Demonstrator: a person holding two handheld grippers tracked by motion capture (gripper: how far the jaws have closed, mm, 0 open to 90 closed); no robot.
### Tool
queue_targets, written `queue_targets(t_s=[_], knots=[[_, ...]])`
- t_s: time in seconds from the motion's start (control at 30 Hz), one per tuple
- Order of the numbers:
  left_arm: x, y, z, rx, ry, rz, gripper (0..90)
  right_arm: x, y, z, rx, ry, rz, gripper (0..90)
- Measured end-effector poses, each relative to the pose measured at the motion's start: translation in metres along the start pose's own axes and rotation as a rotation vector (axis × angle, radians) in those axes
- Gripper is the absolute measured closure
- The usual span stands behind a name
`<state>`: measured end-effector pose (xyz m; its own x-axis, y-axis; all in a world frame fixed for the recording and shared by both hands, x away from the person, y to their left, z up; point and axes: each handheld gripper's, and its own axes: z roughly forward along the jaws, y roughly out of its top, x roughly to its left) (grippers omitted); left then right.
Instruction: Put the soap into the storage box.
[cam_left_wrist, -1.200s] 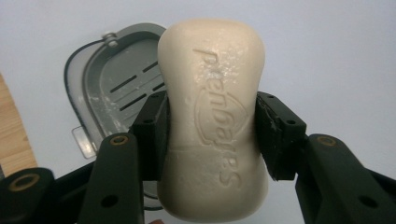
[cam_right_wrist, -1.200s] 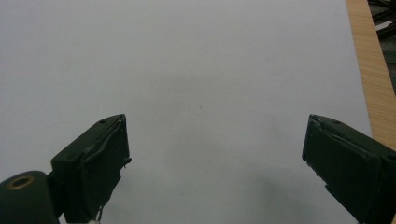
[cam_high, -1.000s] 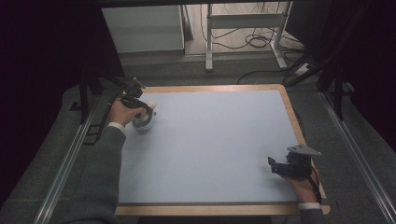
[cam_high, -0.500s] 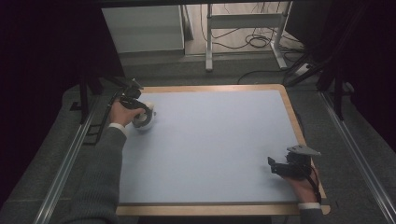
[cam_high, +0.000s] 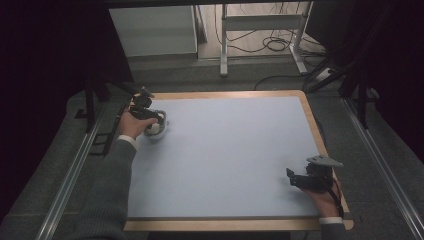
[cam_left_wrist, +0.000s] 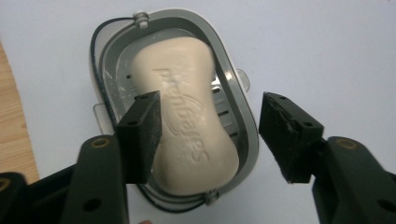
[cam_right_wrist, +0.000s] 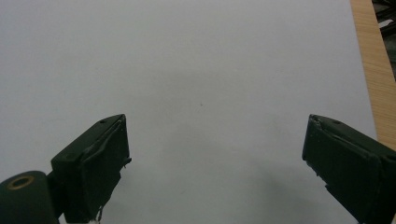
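Left tongs (cam_left_wrist: 210, 135) are spread wide and hang over the soap bar (cam_left_wrist: 187, 116), which lies in a grey soap dish (cam_left_wrist: 236, 105) at centre of the left gripper view; in the high view the dish (cam_high: 159, 131) sits at the upper left of the frame, near the bench's wooden edge (cam_high: 225, 94). Nothing gripped yet

Right tongs (cam_right_wrist: 215, 163) also released, over bare blue mat, parked at lower right of the high view (cam_high: 296, 179), well apart from the dish

Risks from here, my read:
- one jaw is over the bar itself, the other outside the dish rim. Closing like this pinches bar plus dish wall, not the bar alone, so the dish lifts or tips
- bar is waisted and probably slick; a grip off the waist could squirt it out lengthwise
- dish is light and unheld. Any sideways push from a jaw skids it toward the wooden edge
- thin dark wire loop (cam_left_wrist: 95, 51) runs round the dish rim; a descending jaw could snag it
- can't tell how far the jaws stand above the soap, so a blind descent may hit the rim first
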<state>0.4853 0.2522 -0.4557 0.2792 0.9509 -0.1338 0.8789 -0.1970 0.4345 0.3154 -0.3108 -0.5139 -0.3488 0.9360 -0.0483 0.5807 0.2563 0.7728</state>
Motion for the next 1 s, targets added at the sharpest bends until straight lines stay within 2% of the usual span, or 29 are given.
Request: queue_targets(t_s=[0.1,0.17,0.3,0.33,0.37,0.4,0.47,0.5,0.57,0.77,1.0], knots=[[-0.003,-0.001,-0.005,-0.013,-0.002,0.020,35.1,0.001,0.000,0.000,-0.004,0.000,-0.002,7.1],[-0.007,-0.003,-0.010,-0.037,-0.025,0.031,33.1,0.000,0.000,-0.001,-0.005,0.002,-0.001,7.1],[-0.012,-0.007,-0.016,-0.064,-0.041,0.057,27.6,0.000,0.000,-0.001,-0.005,0.001,-0.002,7.1],[-0.016,-0.010,-0.020,-0.077,-0.051,0.083,26.5,0.000,0.000,-0.001,-0.006,0.002,-0.003,7.1],[-0.016,-0.010,-0.020,-0.077,-0.051,0.083,25.5,0.000,0.000,-0.001,-0.006,0.002,-0.003,7.1],[-0.020,-0.015,-0.023,-0.092,-0.066,0.113,25.4,0.000,0.000,-0.001,-0.005,0.003,-0.002,7.1],[-0.022,-0.017,-0.024,-0.097,-0.078,0.123,25.2,0.000,0.000,-0.001,-0.006,0.004,0.000,7.1],[-0.025,-0.023,-0.026,-0.104,-0.085,0.148,24.9,0.000,0.000,-0.001,-0.007,0.006,0.000,7.2],[-0.027,-0.027,-0.027,-0.114,-0.091,0.163,24.7,0.001,0.001,-0.002,-0.007,0.006,-0.001,7.1],[-0.031,-0.038,-0.030,-0.134,-0.113,0.192,23.7,0.001,0.001,-0.002,-0.008,0.005,-0.002,7.1],[-0.038,-0.059,-0.030,-0.164,-0.134,0.216,23.4,0.000,0.001,-0.003,-0.013,0.004,-0.003,7.1]])
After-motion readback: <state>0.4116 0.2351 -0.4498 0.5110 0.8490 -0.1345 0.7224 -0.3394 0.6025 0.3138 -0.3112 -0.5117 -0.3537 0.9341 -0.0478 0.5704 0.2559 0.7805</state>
